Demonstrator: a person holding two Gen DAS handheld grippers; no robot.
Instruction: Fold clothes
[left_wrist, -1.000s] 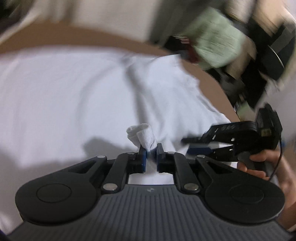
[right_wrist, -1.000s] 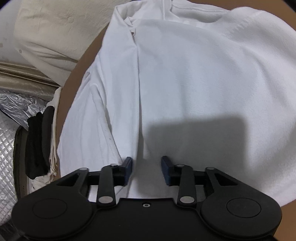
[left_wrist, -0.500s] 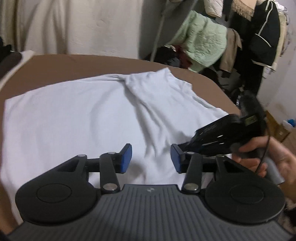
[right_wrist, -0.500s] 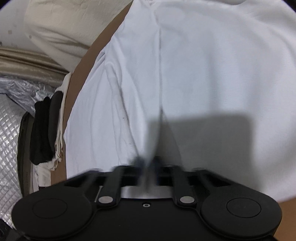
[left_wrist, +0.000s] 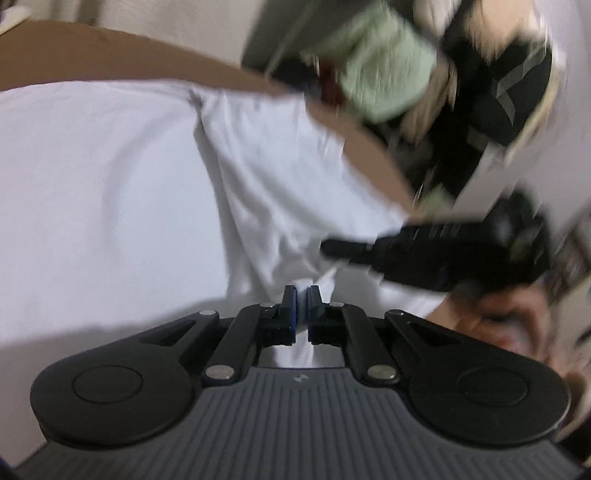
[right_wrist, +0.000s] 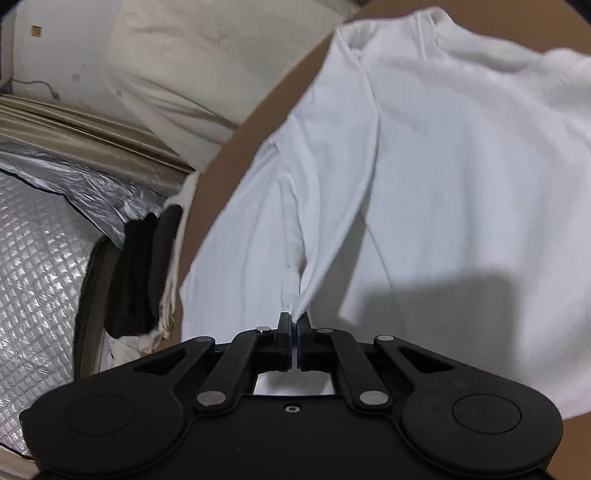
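A white shirt (left_wrist: 110, 192) lies spread over a brown table (left_wrist: 122, 48). My left gripper (left_wrist: 302, 295) is shut on a pinch of the shirt's white cloth near its close edge. In the right wrist view the same white shirt (right_wrist: 461, 166) covers the brown table (right_wrist: 255, 122), and my right gripper (right_wrist: 294, 320) is shut on a raised fold of it, with the cloth pulled up in a tented ridge. The right gripper (left_wrist: 424, 247) also shows blurred in the left wrist view, held by a hand (left_wrist: 491, 317).
A pile of green and dark clothes (left_wrist: 424, 74) hangs beyond the table's far right edge. In the right wrist view a stack of black and white folded garments (right_wrist: 147, 273) sits at the table's left, beside silver quilted material (right_wrist: 37, 258) and a cream curtain (right_wrist: 177, 66).
Half a second ago the left gripper stood open over the shirt; it has now shut on the cloth. The right gripper has closed on a fold and lifted it.
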